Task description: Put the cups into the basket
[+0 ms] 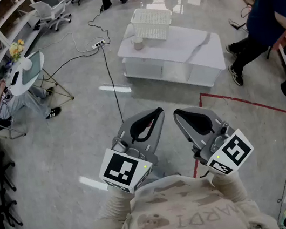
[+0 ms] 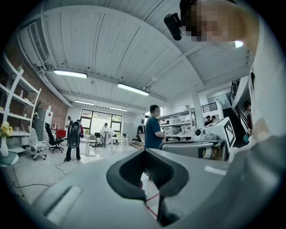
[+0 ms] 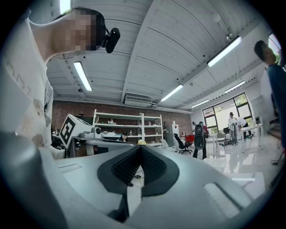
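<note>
Since the left gripper and the right gripper are both closed on nothing, the task seems not begun; far ahead of them the cup stands on the table just beside the basket, not inside.

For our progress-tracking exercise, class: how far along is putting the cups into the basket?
Done: nothing shows yet; the pale cup stands on the white low table beside the white slatted basket. In hand: nothing; the left claw and right claw are shut and empty, far from the table. Left: reaching, gripping and placing the cup.
</note>
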